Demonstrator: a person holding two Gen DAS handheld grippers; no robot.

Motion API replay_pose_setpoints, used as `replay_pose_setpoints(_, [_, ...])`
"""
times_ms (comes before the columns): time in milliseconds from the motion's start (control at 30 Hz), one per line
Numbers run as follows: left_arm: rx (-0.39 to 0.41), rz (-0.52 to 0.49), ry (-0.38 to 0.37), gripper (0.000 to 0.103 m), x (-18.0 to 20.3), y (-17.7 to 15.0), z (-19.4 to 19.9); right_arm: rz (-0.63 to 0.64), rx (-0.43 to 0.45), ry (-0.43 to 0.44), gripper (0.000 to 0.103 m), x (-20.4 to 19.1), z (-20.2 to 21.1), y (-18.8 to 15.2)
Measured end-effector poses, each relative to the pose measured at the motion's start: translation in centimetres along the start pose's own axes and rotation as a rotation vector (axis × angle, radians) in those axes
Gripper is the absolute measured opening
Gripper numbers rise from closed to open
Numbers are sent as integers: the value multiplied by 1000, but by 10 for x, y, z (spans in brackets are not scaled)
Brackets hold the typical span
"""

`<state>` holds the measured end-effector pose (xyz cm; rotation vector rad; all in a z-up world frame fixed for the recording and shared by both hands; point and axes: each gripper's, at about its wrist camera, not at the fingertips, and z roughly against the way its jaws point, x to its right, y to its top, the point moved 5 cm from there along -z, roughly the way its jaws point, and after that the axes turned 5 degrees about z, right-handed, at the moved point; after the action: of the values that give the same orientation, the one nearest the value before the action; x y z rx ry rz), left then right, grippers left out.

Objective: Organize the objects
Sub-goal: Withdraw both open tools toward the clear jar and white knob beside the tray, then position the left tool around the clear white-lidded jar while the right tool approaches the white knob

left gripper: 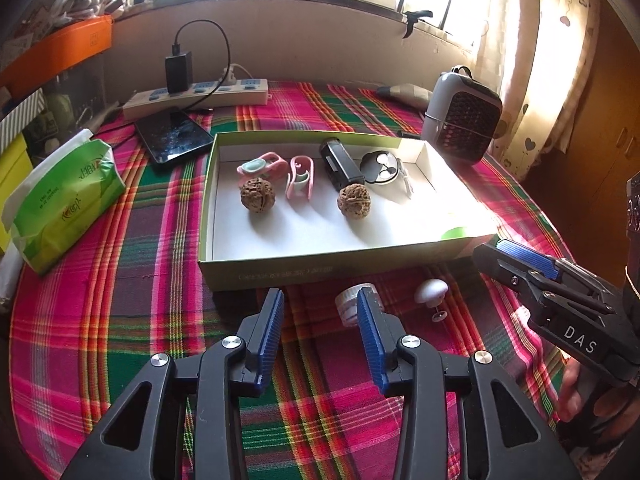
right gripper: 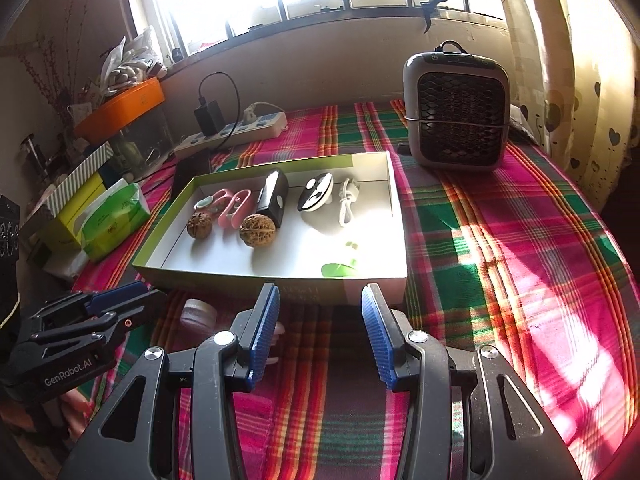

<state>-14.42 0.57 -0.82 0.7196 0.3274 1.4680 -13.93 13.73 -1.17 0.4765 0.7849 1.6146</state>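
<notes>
A shallow green-and-white box sits on the plaid tablecloth. Inside lie two walnuts, two pink clips, a black case, a black-and-white round item and a white cable. In front of the box lie a small white jar and a white mushroom-shaped knob. My left gripper is open and empty, just before the jar. My right gripper is open and empty, facing the box's front wall.
A tissue pack lies left of the box. A phone and power strip lie behind it. A small heater stands at the back right. Boxes and clutter line the left edge.
</notes>
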Motion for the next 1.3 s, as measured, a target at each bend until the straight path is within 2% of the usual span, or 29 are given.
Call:
replay_pose_setpoints(133, [-13, -11, -21, 37, 9, -4, -4, 3, 0, -3, 45, 1, 3, -5])
replay_pose_setpoints(500, [-53, -18, -10, 37, 20, -7, -22, -24, -7, -3, 45, 10, 3, -13])
replay_pose_setpoints(967, [-53, -4, 9, 37, 17, -4, -30, -24, -35, 5, 45, 9, -5, -18])
replay_pose_setpoints(1167, [-47, 1, 20, 29, 14, -5, -29, -14, -48, 3, 45, 5, -7, -19])
replay_pose_setpoints(1300, [-42, 9, 16, 28, 10, -6, -27, 0, -58, 6, 45, 0, -10, -20])
